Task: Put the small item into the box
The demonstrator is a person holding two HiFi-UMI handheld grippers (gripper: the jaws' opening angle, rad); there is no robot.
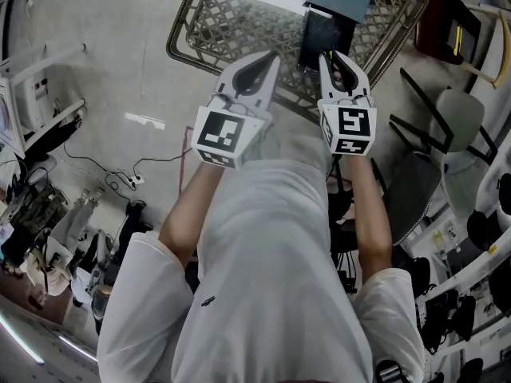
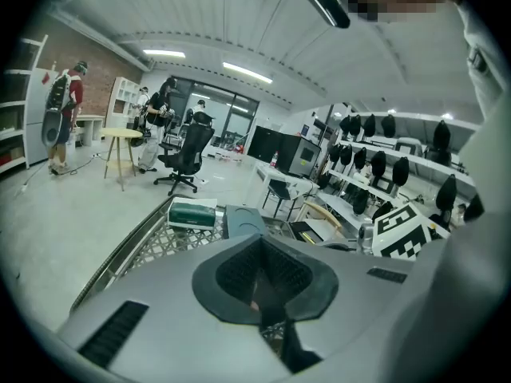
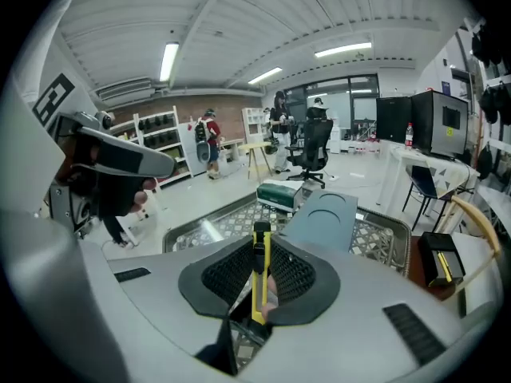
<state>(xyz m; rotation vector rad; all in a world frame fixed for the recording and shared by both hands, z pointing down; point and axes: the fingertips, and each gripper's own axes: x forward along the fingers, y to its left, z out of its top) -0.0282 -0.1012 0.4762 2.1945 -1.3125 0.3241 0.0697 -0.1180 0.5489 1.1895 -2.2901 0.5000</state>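
Nearest of all is the person's white shirt [image 1: 271, 294], both bare forearms stretched forward over the near rim of a metal lattice table [image 1: 231, 22].

On the right side, the right gripper [image 1: 333, 58] is clamped on a slim yellow-and-black item [image 3: 259, 270]. It stands upright between the dark ribbed pads, with its black top poking above them. So the small item is in the air over the near edge of the table, short of the box.

Beside it, the left gripper [image 1: 267, 58] has its jaws drawn together, and I can make out nothing between them in its own view. The two grippers hang side by side at about the same height, near each other but apart, each with its black-and-white marker cube [image 1: 223, 134] turned up toward the head.

Farther along the table lies a blue-grey box [image 3: 323, 214] with two round impressions on its upper face. A green-and-white carton [image 3: 279, 194] sits just beyond it.

Off the right side stands a chair [image 1: 451, 34] holding something black and yellow.
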